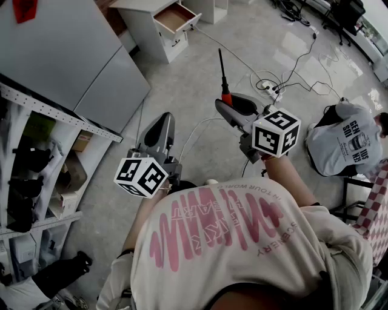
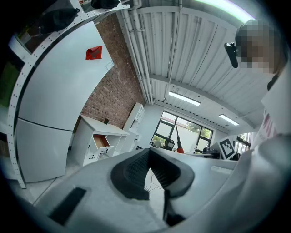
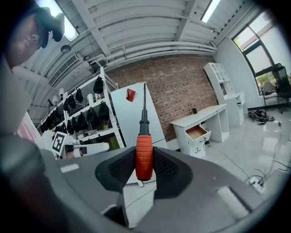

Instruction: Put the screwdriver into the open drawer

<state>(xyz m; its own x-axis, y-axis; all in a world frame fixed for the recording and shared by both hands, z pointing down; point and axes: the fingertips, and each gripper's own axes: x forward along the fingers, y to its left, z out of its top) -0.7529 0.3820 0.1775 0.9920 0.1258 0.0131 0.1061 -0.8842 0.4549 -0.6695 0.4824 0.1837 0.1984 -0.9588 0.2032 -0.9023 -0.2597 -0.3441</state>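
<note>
A screwdriver with an orange-red handle and a black shaft stands between the pads of my right gripper, which is shut on the handle; the shaft points up and away. The open drawer shows its wooden inside in a white desk far ahead across the floor, also seen as the drawer in the right gripper view and the drawer in the left gripper view. My left gripper is held beside the right one, lower left, its pads meeting at the tips with nothing between them.
A large grey cabinet and a shelving rack with bags line the left side. Cables and a power strip lie on the floor ahead right. A person sits on the floor at the right.
</note>
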